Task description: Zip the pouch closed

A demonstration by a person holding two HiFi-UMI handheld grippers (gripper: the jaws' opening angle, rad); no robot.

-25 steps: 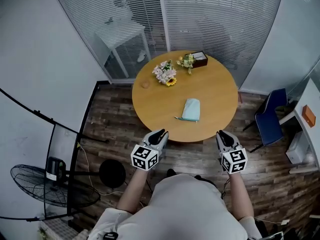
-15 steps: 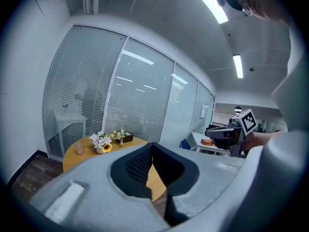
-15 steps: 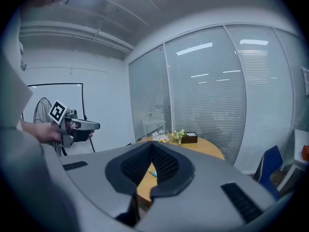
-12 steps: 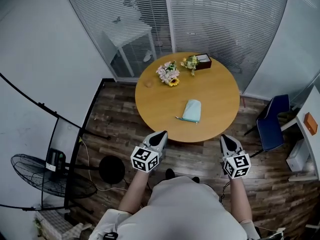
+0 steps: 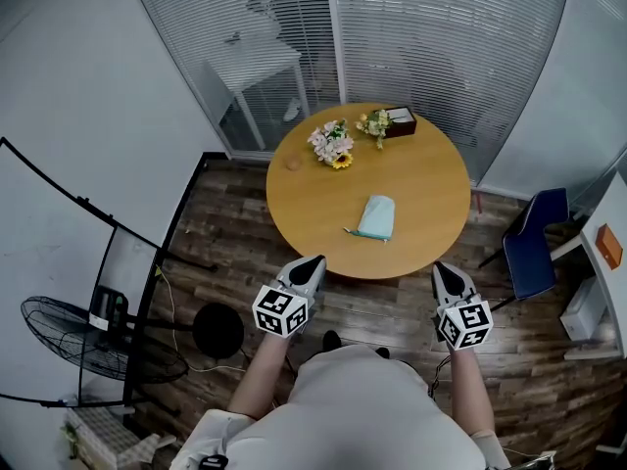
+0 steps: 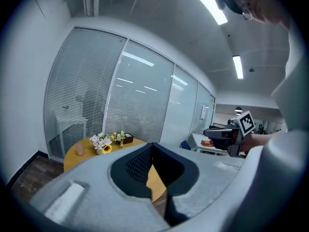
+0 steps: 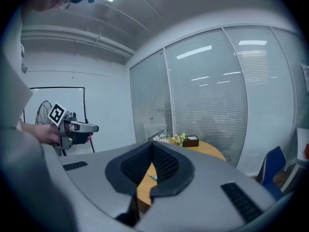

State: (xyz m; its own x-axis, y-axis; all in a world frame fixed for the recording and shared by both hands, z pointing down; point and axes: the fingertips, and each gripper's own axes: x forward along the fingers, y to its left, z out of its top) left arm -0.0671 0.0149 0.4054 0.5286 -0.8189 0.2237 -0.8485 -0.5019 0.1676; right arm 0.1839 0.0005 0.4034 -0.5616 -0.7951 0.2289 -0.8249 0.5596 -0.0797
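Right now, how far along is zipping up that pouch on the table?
Nothing looks done yet. The pouch lies on the round table with neither tool touching it; its zip is too small to read from here. In hand: nothing. The left tool and right tool hover short of the table's near edge, jaws together and empty. Left to do, probably: reach in, pin the pouch, grip the zip pull and draw it shut.
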